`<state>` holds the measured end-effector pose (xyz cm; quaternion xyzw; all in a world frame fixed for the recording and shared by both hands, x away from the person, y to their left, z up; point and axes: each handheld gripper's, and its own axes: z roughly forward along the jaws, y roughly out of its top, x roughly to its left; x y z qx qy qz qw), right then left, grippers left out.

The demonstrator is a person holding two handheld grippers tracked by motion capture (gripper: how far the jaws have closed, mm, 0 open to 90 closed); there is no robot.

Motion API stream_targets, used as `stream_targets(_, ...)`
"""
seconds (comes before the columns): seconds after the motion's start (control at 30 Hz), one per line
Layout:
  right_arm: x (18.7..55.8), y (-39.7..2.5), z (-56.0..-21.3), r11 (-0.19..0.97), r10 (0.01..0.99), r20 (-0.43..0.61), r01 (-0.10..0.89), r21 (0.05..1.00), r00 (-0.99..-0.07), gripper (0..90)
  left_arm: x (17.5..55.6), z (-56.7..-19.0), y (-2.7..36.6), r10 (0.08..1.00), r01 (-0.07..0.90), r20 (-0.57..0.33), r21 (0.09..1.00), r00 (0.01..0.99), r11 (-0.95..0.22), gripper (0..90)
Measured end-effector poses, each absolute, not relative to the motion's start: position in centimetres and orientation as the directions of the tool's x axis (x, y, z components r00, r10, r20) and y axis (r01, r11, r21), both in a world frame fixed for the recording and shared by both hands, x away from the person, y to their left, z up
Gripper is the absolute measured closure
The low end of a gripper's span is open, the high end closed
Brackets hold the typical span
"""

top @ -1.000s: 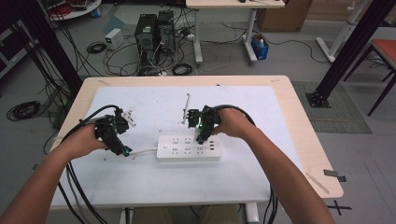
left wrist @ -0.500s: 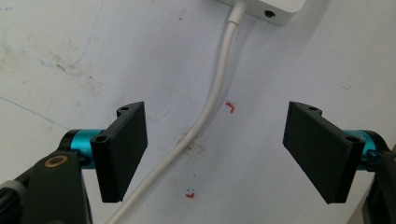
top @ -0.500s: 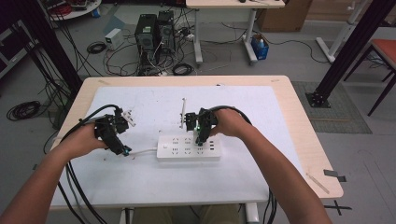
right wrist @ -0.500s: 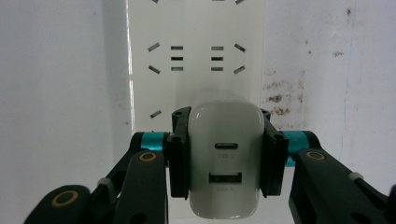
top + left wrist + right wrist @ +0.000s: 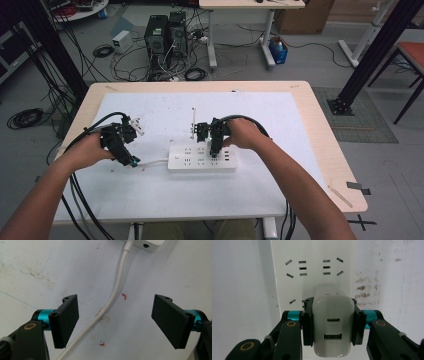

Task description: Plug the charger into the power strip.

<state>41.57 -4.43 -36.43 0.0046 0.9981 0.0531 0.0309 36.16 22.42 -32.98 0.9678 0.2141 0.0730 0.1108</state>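
Note:
A white power strip [image 5: 201, 158] lies across the middle of the table, and its sockets face up in the right gripper view [image 5: 313, 267]. My right gripper [image 5: 333, 322] is shut on a white USB charger [image 5: 332, 330] whose two ports face the camera, held right over the strip. In the high view that right gripper [image 5: 214, 145] sits above the strip's right half. My left gripper [image 5: 115, 320] stands open over the strip's white cable [image 5: 115, 292], which runs between the jaws without touching them. The left gripper [image 5: 122, 150] is left of the strip's end.
A white sheet [image 5: 165, 190] covers the wooden table [image 5: 330, 150]. A thin white stick [image 5: 193, 120] stands behind the strip. Black cables [image 5: 85, 200] trail from the left gripper off the front edge. Computer towers [image 5: 162, 32] and tangled wires sit on the floor beyond.
The right gripper with the charger has shifted slightly left and lower over the power strip. The left gripper has stayed put.

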Motion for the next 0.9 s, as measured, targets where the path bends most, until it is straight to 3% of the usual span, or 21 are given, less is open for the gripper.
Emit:
stream_targets(0.2,41.6,-4.5,-36.7,0.993,0.021,-0.056,0.014,0.121,-0.998,62.6,36.3,-33.4,22.4,0.435,0.403,0.084,0.254,0.897,-0.879,22.0)
stream_targets(0.3,40.0,-3.8,-37.0,0.997,-0.010,-0.164,-0.023,0.078,-0.986,62.3,36.4,-33.5,22.4,0.433,0.403,0.084,0.246,0.897,-0.882,22.0)
stream_targets(0.57,42.6,-4.5,-37.2,0.990,0.032,0.005,0.032,0.138,-0.999,62.5,36.3,-33.4,22.7,0.440,0.408,0.084,0.254,0.894,-0.877,22.0)
stream_targets(0.9,42.2,-4.8,-37.7,0.987,0.036,-0.014,0.033,0.156,-0.999,62.8,36.6,-33.4,22.9,0.444,0.411,0.083,0.255,0.892,-0.875,22.1)
